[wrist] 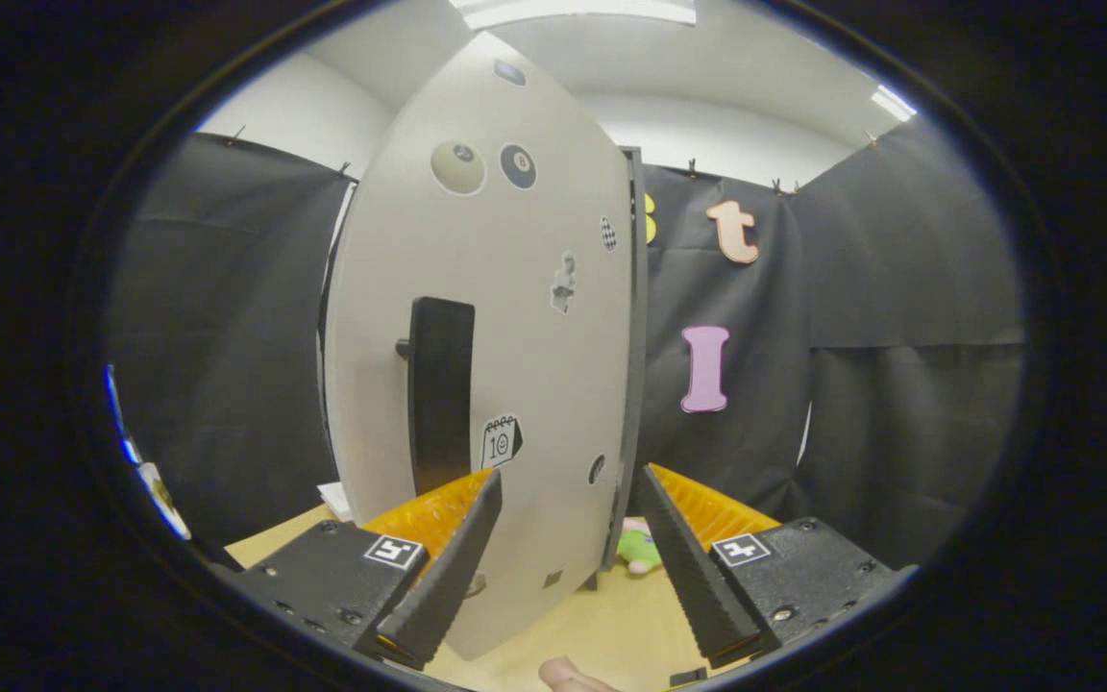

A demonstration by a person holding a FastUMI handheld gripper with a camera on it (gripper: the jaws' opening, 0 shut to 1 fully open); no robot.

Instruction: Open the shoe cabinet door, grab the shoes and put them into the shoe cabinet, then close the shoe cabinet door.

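The shoe cabinet door (515, 317) is the biggest thing here: a pale panel with small stickers on it, standing upright just ahead of the gripper (568, 485) and swung so that its free edge points between the two fingers. On its face is a tall dark handle (439, 394), just beyond the left finger. Under the door lies a light wooden table (611, 625). Past the door edge, low on the table, a small green and pink soft thing (638, 550) is partly hidden; I cannot tell if it is one of the shoes. The fingers are spread wide and hold nothing; the door edge is near the gap but I cannot tell if it touches them. I judge the door step is in hand. To do it well, move the door in a smooth arc around its hinge, press on the panel near the handle, and keep the fingers off the thin edge so that it does not slip
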